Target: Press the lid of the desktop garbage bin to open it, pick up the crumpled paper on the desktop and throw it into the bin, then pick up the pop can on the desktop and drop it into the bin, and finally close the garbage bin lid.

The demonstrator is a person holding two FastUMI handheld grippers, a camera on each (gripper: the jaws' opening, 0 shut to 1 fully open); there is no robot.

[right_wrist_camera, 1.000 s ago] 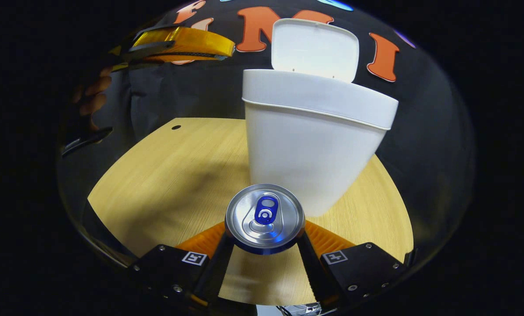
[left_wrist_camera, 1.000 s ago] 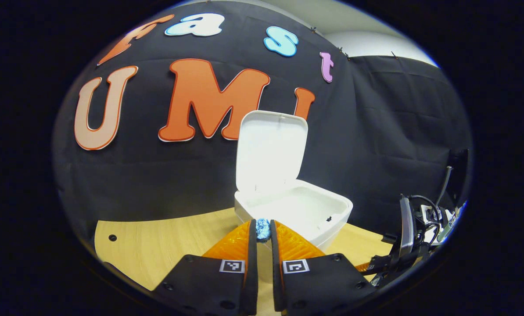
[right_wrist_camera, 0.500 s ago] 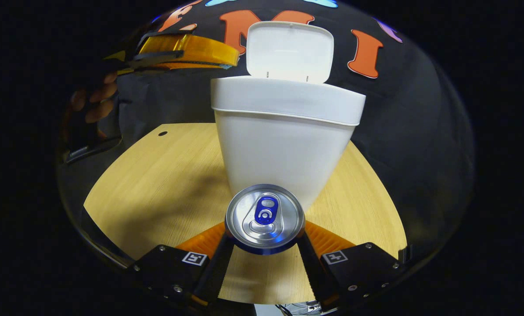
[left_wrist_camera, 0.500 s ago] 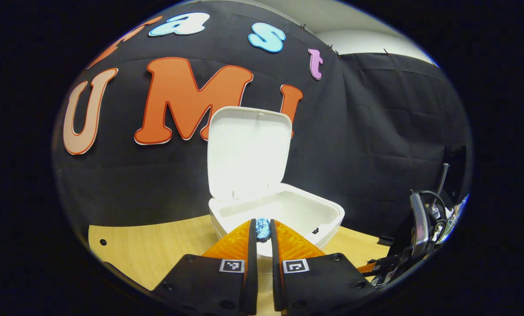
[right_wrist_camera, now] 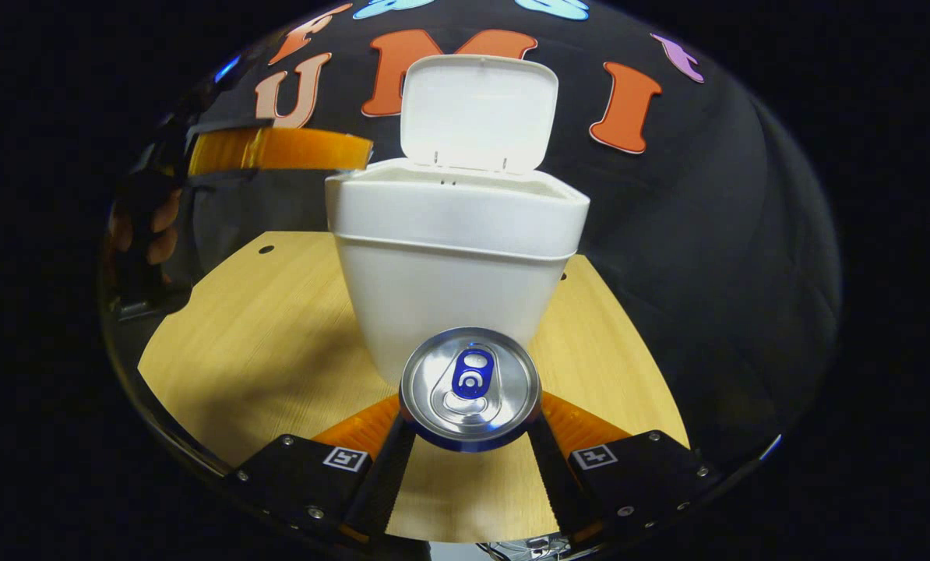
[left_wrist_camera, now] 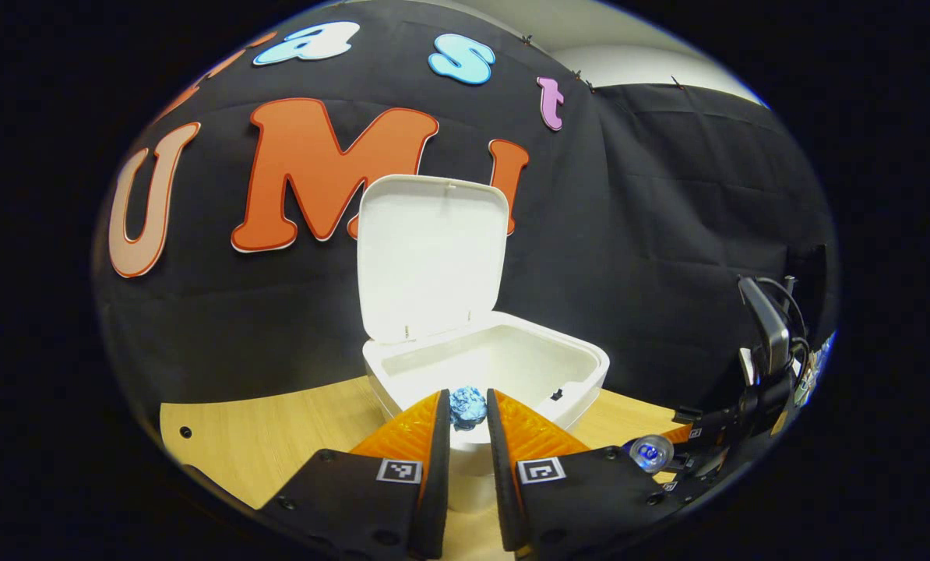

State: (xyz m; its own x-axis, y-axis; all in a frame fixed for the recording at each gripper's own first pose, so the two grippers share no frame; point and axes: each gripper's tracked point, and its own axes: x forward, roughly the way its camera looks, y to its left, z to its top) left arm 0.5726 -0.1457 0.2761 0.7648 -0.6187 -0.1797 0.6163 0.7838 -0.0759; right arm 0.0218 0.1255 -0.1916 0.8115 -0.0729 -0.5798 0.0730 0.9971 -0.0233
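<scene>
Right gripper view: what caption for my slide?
Right gripper fingers clamp a pop can before the open white bin.

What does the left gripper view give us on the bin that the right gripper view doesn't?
Left gripper view: it looks down into the open bin, so the inner walls show, and the blue crumpled paper sits between the left gripper fingers just short of the near rim.

Right gripper view: the bin's outer front wall from low down, with the pop can top held in the right gripper.

Both: the lid standing upright, the wooden table, and the other gripper off to one side.
</scene>
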